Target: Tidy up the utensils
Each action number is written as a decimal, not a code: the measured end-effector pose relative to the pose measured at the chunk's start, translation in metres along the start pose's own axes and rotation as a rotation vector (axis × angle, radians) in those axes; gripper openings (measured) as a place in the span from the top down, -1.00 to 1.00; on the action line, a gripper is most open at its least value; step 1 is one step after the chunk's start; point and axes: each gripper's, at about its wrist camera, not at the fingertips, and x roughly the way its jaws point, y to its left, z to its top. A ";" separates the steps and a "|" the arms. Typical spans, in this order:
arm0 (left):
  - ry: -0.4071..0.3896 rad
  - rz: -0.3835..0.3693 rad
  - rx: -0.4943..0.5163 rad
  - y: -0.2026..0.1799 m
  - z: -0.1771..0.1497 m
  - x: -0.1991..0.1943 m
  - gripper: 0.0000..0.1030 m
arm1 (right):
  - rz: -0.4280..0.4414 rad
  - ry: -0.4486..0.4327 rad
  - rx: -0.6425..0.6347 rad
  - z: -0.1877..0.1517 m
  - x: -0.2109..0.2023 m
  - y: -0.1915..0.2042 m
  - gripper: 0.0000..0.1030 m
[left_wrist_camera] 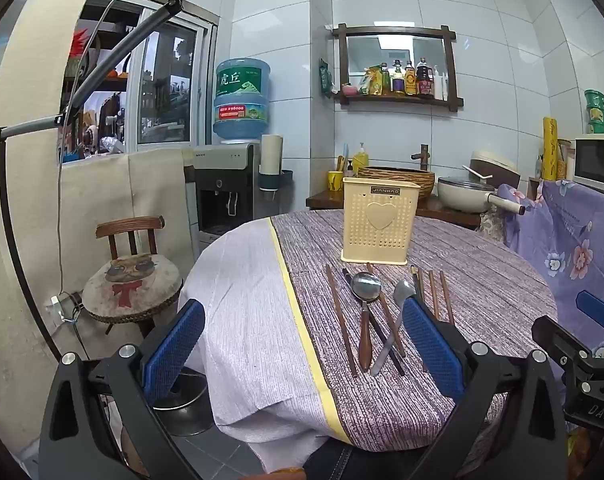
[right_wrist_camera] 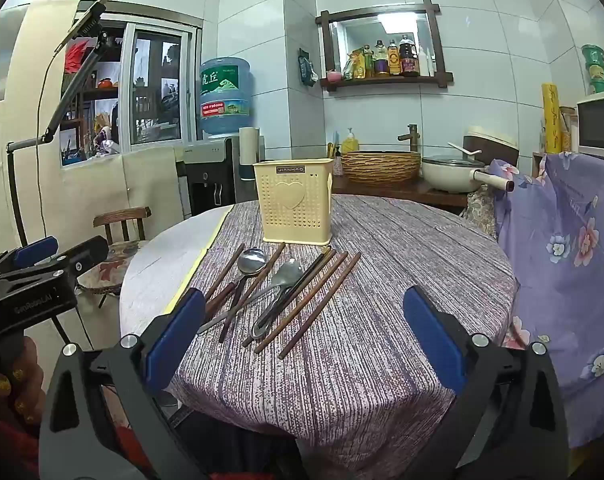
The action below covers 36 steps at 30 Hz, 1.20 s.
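A cream perforated utensil holder (left_wrist_camera: 380, 222) (right_wrist_camera: 296, 202) with a heart on its front stands upright on the round table. In front of it lie several brown chopsticks (left_wrist_camera: 341, 320) (right_wrist_camera: 320, 306), a wooden-handled spoon (left_wrist_camera: 366, 288) (right_wrist_camera: 252, 260) and a second metal spoon (left_wrist_camera: 404, 292) (right_wrist_camera: 288, 270), loosely crossed. My left gripper (left_wrist_camera: 304, 340) hovers open near the table's front edge, short of the utensils, nothing between its blue pads. My right gripper (right_wrist_camera: 304, 334) also stands open and empty, with the utensil ends just beyond its left finger (right_wrist_camera: 178, 328).
The table wears a purple striped cloth (right_wrist_camera: 382, 320) over a white one (left_wrist_camera: 242, 300). A wooden chair (left_wrist_camera: 132, 276) stands left. A water dispenser (left_wrist_camera: 222, 196), counter with basket, pan (right_wrist_camera: 450, 178) and microwave line the back. Floral fabric (right_wrist_camera: 574, 260) hangs right.
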 end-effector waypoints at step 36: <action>0.023 -0.001 -0.003 0.006 0.000 0.003 -0.90 | -0.001 0.005 0.009 -0.001 0.000 -0.002 -0.90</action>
